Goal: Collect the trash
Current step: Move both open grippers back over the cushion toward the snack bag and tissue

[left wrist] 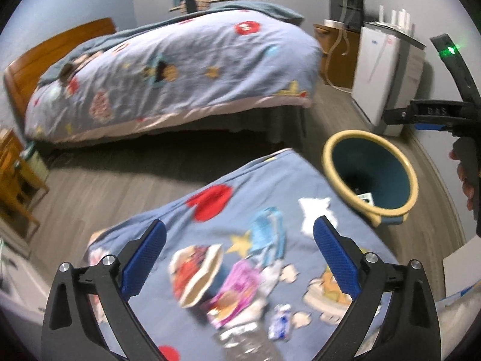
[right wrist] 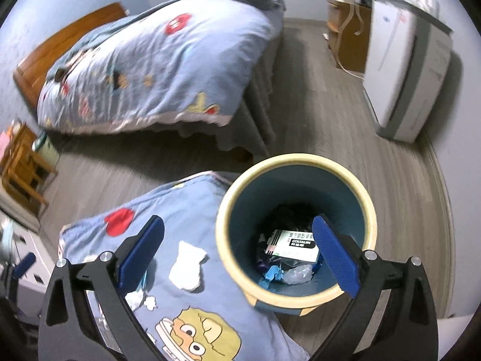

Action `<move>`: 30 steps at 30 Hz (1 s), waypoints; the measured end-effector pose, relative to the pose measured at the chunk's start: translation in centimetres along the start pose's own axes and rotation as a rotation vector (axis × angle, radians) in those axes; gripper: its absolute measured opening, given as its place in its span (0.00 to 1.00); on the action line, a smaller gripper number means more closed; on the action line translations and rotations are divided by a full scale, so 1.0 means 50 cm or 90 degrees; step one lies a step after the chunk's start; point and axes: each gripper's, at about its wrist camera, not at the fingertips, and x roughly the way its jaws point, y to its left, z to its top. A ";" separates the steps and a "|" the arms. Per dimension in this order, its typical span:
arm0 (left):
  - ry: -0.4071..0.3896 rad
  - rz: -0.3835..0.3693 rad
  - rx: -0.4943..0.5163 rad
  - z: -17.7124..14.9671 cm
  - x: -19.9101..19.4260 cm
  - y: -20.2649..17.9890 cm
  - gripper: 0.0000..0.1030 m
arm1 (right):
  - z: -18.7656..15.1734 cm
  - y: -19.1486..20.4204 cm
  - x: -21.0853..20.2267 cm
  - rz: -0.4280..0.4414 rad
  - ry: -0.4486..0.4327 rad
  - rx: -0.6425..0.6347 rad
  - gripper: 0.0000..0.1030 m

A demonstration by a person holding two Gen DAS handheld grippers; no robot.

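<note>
Both claws are spread wide with nothing held, the left claw (left wrist: 239, 257) over the bed (left wrist: 210, 216), the right claw (right wrist: 238, 251) at the bin (right wrist: 296, 297). Beside the bin, wrappers (left wrist: 237, 294) and tissue (right wrist: 187, 266) are left on the bed; light, soft, crinkly, best pinched at a raised edge

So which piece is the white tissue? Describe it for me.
Start at the round bin beside the near bed's blue quilt. The tissue lies on the quilt corner nearest its rim. It is plain white and crumpled; the neighbouring wrappers are coloured.
</note>
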 end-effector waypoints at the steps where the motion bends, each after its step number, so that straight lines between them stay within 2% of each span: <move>1: 0.001 0.005 -0.012 -0.009 -0.004 0.016 0.94 | -0.002 0.015 0.000 0.003 0.002 -0.009 0.94; 5: 0.005 0.015 -0.070 -0.041 -0.012 0.082 0.94 | -0.013 0.061 0.009 0.026 0.016 -0.023 0.94; 14: 0.025 0.062 -0.106 -0.094 0.003 0.177 0.94 | -0.042 0.169 0.063 0.042 0.061 -0.090 0.94; 18: 0.042 0.091 -0.091 -0.108 0.026 0.207 0.94 | -0.059 0.194 0.104 0.049 0.090 -0.099 0.94; 24: 0.096 0.083 -0.067 -0.132 0.093 0.212 0.94 | -0.079 0.193 0.172 0.004 0.131 -0.113 0.94; 30: 0.123 0.059 -0.041 -0.134 0.148 0.175 0.94 | -0.087 0.137 0.226 0.006 0.174 -0.039 0.92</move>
